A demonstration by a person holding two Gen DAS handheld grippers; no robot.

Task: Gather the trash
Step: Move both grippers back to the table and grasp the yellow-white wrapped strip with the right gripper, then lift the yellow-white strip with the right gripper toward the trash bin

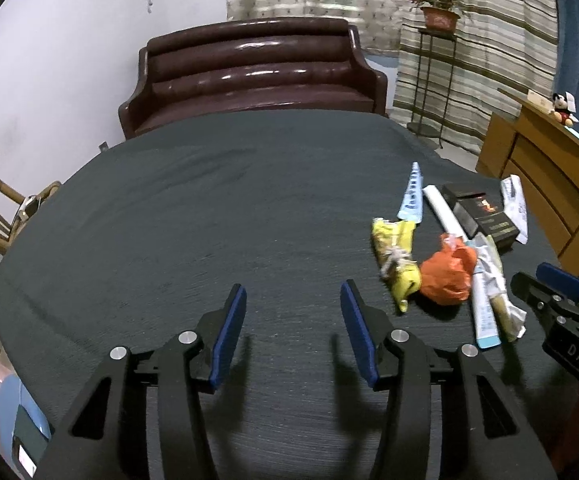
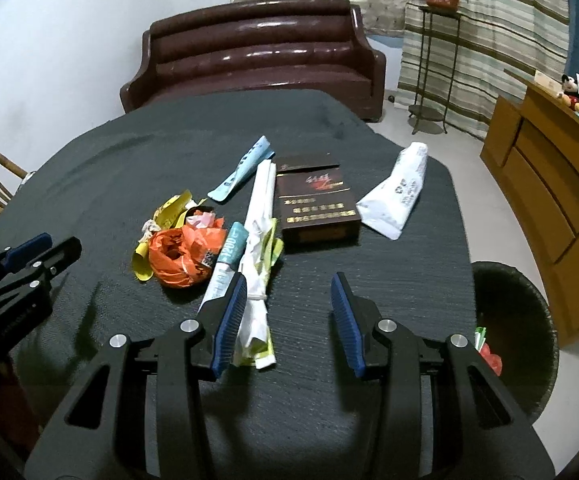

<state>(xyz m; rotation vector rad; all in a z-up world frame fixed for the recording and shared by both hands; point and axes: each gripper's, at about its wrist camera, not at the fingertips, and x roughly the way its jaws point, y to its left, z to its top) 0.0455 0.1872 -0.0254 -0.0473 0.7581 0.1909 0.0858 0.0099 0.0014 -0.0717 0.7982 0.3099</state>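
Both grippers hang over the dark-clothed table [image 2: 409, 280], jaws apart and empty: the left gripper [image 1: 293, 332] above bare cloth, the right gripper [image 2: 289, 320] beside a long white wrapper [image 2: 258, 248]. The trash lies clustered nearby: crumpled orange bag [image 2: 177, 260], brown cigarette box [image 2: 315, 204], white pouch [image 2: 395, 194].

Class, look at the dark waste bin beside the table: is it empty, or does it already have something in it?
Not empty. In the right wrist view, the waste bin holds red and green-white scraps low against its inner wall. How full it is cannot be told.
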